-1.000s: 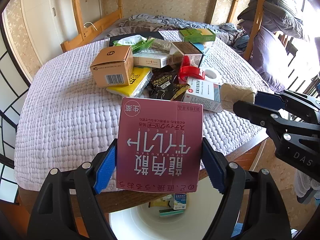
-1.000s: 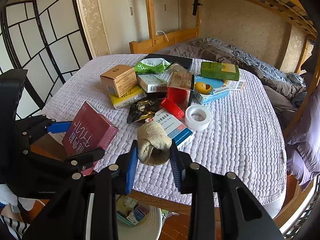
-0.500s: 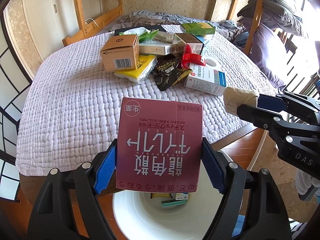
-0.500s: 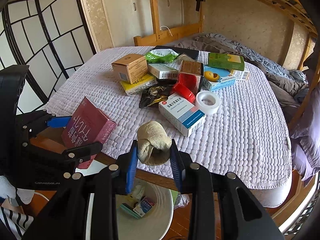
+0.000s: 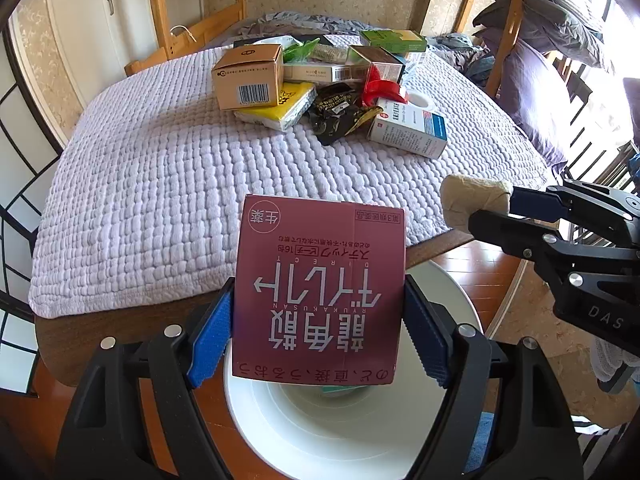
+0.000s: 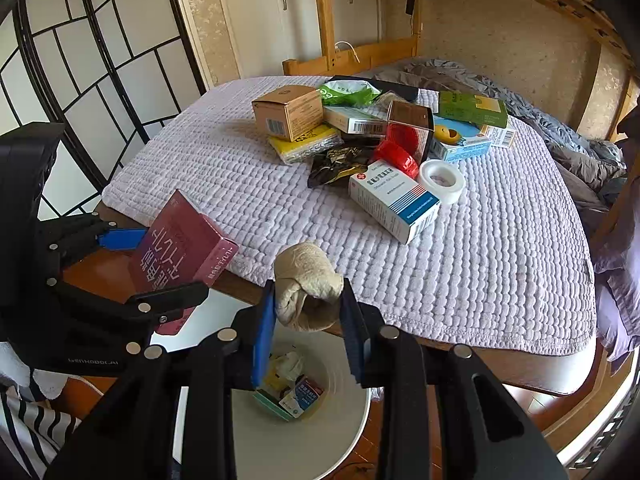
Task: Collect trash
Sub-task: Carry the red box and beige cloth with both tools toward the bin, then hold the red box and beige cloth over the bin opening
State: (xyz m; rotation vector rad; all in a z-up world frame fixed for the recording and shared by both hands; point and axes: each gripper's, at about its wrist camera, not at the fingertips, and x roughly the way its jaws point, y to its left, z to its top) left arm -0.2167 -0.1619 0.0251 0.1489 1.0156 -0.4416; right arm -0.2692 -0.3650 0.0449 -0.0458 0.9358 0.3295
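Observation:
My left gripper point(image 5: 318, 332) is shut on a maroon medicine box point(image 5: 320, 292) with white Japanese print, held over the white trash bin point(image 5: 280, 420) below the table edge. The box also shows in the right wrist view point(image 6: 180, 248). My right gripper point(image 6: 308, 320) is shut on a crumpled beige paper wad point(image 6: 306, 284), held above the same bin point(image 6: 340, 432), which holds small boxes and wrappers. The wad also shows at the right of the left wrist view point(image 5: 472, 196). A pile of trash lies on the lilac quilted table cover point(image 6: 480, 280).
The pile has a brown carton point(image 6: 288, 112), a yellow packet point(image 6: 304, 146), a dark wrapper point(image 6: 340, 162), a white-blue box point(image 6: 394, 200), a tape roll point(image 6: 442, 180), a red item point(image 6: 394, 156) and green packs point(image 6: 472, 108). A folding screen point(image 6: 100, 60) stands left; a bunk bed stands behind.
Both grippers have drawn back from the table with their loads. The bin has come further into view beneath them.

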